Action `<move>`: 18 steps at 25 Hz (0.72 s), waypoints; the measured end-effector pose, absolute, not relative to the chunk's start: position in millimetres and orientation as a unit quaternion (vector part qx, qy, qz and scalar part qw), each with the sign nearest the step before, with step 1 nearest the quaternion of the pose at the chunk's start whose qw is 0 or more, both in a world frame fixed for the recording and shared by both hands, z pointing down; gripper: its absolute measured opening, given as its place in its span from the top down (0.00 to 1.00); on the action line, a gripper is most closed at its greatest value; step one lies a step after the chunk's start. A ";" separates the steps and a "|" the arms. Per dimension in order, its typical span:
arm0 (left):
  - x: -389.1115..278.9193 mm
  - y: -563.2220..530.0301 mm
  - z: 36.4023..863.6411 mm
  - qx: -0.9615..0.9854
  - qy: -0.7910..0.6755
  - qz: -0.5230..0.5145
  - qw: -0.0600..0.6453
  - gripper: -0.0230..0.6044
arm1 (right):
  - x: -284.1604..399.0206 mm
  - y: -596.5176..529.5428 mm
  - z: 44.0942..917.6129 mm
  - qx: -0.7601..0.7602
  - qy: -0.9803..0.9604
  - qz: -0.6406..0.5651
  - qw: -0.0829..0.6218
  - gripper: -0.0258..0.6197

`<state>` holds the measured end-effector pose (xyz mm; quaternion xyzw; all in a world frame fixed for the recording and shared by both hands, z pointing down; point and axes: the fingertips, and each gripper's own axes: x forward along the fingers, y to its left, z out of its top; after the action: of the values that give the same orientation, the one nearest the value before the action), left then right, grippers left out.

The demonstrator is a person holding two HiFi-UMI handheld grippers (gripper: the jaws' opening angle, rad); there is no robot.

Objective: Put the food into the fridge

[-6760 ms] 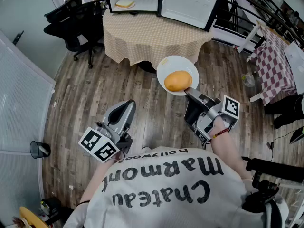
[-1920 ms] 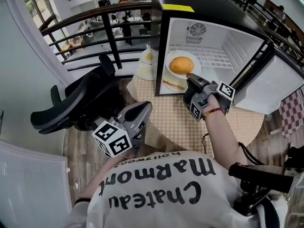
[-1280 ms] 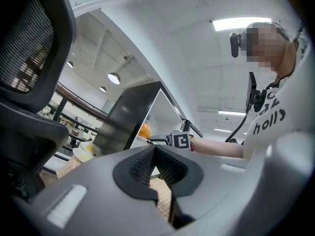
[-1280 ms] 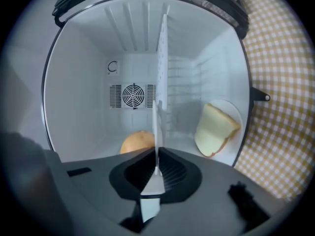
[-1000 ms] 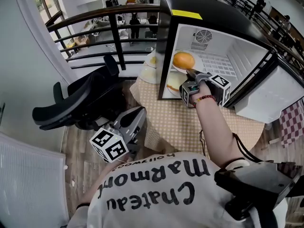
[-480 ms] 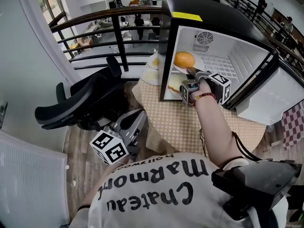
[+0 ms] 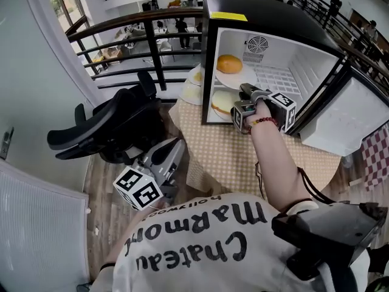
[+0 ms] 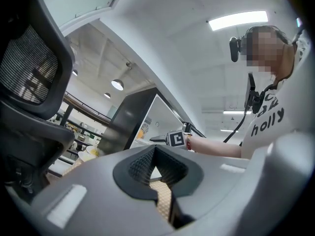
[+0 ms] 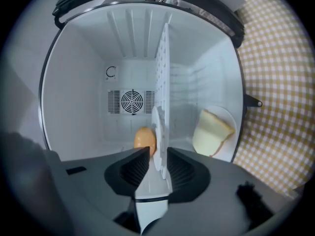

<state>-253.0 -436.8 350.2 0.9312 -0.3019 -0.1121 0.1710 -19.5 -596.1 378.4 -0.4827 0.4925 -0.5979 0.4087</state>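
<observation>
A small black fridge (image 7: 273, 14) stands open on the checked table (image 7: 231, 157). An orange bun (image 7: 230, 63) lies on a white plate (image 7: 240, 79) that rests on the fridge's wire shelf (image 7: 276, 78). My right gripper (image 7: 243, 89) reaches into the opening and is shut on that plate's near rim. In the right gripper view the plate (image 9: 158, 132) runs edge-on between the jaws of the right gripper (image 9: 153, 154), the bun (image 9: 144, 138) just beyond them. A slice of bread on a second plate (image 7: 222, 101) lies on the fridge floor (image 9: 212, 131). My left gripper (image 7: 175, 146) hangs low, shut and empty (image 8: 154, 151).
The fridge door (image 7: 352, 114) swings out to the right. A black office chair (image 7: 103, 126) stands left of the table, close to my left gripper. More plates (image 7: 193, 85) sit on the table left of the fridge. A dark railing (image 7: 140, 23) runs behind.
The right gripper carried the plate with the bun from over the floor up to the fridge, then pushed it in; the plate now lies level on the shelf. The left gripper stayed low.
</observation>
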 end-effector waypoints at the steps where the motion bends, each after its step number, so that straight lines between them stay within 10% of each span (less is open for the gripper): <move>1: -250.8 -433.9 349.4 0.931 -0.303 -0.112 0.170 0.96 | -16.9 -593.0 374.3 -0.482 0.500 -0.593 0.408 0.79; 18: -138.7 -343.0 320.6 0.931 -0.310 -0.124 0.147 0.96 | 41.5 -453.6 331.6 -0.424 0.679 -0.513 0.311 0.94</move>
<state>-138.7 -343.0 320.6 0.9312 -0.3095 -0.1239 0.1472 41.5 -453.6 331.6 -0.4237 0.6791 -0.5127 0.3105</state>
